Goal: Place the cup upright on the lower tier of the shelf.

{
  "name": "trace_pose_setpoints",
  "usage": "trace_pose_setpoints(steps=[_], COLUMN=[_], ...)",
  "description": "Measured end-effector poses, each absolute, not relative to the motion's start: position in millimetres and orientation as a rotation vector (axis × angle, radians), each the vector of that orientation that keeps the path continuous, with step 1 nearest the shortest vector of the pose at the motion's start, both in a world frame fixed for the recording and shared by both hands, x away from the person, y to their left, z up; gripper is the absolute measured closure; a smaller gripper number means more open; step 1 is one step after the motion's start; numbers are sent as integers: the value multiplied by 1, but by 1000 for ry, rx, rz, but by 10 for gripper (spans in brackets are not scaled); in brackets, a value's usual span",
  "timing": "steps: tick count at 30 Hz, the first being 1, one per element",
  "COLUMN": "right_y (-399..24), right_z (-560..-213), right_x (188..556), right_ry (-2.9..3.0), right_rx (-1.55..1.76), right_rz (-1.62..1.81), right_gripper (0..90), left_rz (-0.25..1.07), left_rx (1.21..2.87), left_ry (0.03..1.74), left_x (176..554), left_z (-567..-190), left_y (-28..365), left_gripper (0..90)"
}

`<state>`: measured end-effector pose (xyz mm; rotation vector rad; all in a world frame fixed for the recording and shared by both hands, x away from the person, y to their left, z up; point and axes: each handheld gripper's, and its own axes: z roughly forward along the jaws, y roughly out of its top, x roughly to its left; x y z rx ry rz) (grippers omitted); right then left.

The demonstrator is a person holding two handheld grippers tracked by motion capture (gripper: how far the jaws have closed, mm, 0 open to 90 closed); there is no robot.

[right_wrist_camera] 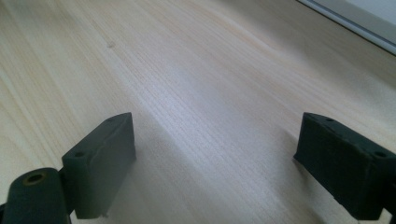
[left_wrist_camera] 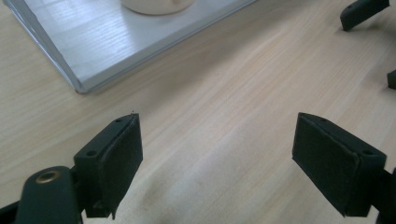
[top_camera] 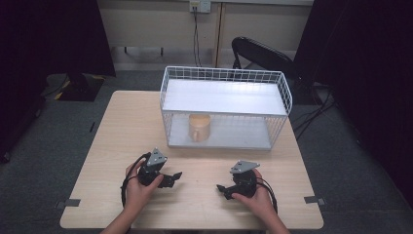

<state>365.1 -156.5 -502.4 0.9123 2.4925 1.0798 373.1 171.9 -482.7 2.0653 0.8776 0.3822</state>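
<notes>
I see a pale wood-grain tabletop (top_camera: 126,131), a white wire rack (top_camera: 226,78) with light grey shelves, a beige cup (top_camera: 199,127), and my two black claws, left (top_camera: 175,176) and right (top_camera: 221,189).

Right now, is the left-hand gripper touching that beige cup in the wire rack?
Apart. In the high view, bare table lies between the left gripper and the cup, which stands on the rack's lower shelf.
</notes>
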Motion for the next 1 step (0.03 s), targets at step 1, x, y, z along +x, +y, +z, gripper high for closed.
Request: trace_pose_setpoints(steps=[1], right_y=[-156], right_z=[-502], right_x=[365], right_ry=[2493], right_rx=[912], right_rz=[1080], right_gripper=[109], left_rz=[382], left_rx=[2070], left_ry=[876], left_x=[373], left_z=[-484], left_y=[172], left_gripper=[159])
